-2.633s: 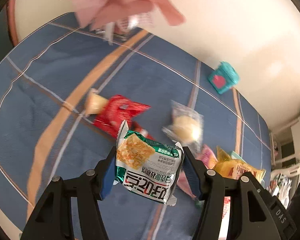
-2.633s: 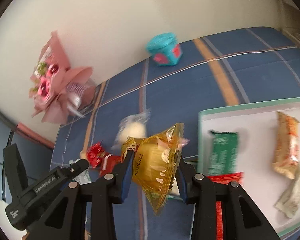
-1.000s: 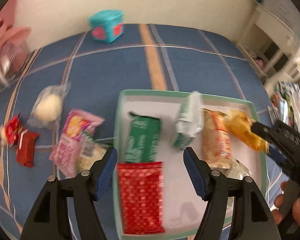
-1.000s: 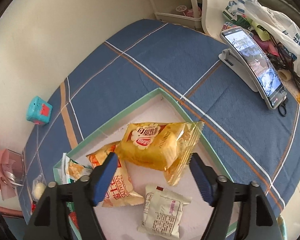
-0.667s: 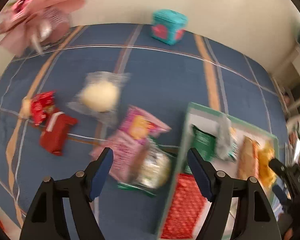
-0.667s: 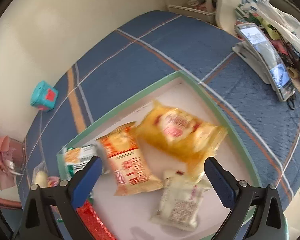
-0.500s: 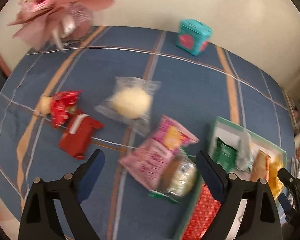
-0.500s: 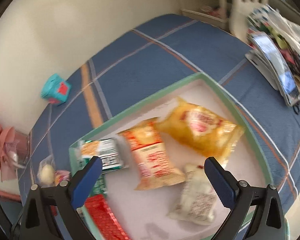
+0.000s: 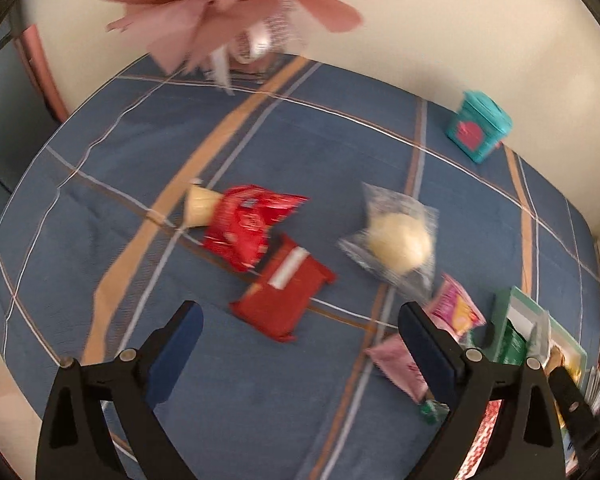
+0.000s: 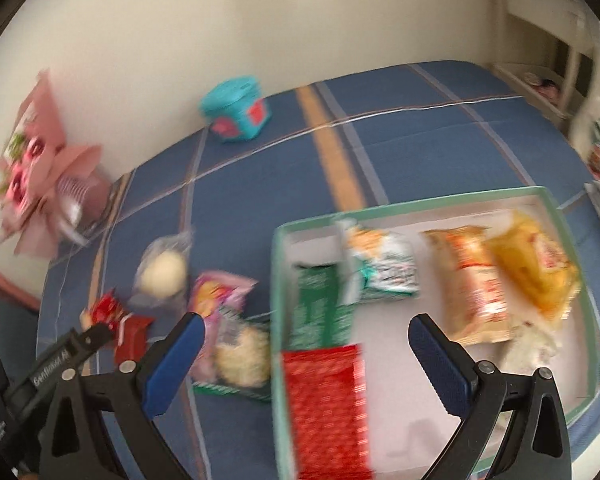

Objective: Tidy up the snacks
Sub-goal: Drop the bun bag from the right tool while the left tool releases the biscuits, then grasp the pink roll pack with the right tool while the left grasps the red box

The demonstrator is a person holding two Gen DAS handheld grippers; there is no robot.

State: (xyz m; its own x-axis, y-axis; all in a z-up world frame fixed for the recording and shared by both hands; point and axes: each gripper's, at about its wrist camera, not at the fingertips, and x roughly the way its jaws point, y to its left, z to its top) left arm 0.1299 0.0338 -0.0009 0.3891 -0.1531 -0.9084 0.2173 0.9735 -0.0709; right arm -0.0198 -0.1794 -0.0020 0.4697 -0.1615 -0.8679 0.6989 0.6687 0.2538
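The left gripper (image 9: 300, 350) hangs above the blue checked tablecloth (image 9: 320, 152) with its two blue-padded jaws far apart and opening more; nothing is between them. Just beyond the gap lies a flat red snack packet with a white stripe (image 9: 284, 296), and touching its far corner is a crumpled red foil bag (image 9: 246, 222) with a pale cone-shaped piece (image 9: 200, 204) at its left end. To the right of these lies a clear plastic wrapper with a round pale bun inside (image 9: 398, 240). Behind the right jaw are a pink snack bag with yellow print (image 9: 456, 310) and a second, paler pink bag (image 9: 400, 364); the corner of the mint-green tray (image 9: 502, 320) shows at the right edge. Farther away stand a teal box with a red heart (image 9: 478, 130) near the wall and a pink paper-wrapped bouquet (image 9: 228, 8) (blurred) at the top.

The right gripper (image 10: 306, 354) is also spread wide and holds nothing. It hovers over the near left corner of the mint-green tray (image 10: 278, 280). Inside the tray lie a red dotted packet (image 10: 326, 408), a dark green packet (image 10: 318, 306), a green-and-white cracker bag (image 10: 384, 266), an orange-and-white bag (image 10: 474, 284), a yellow transparent bag (image 10: 534, 262) and a small white pouch (image 10: 532, 348). Outside the tray, just beside its left wall, lies a clear packet with green edge and pale round biscuits (image 10: 240, 356), partly over the pink bags. The black body of the left gripper (image 10: 60, 360) appears at the lower left.
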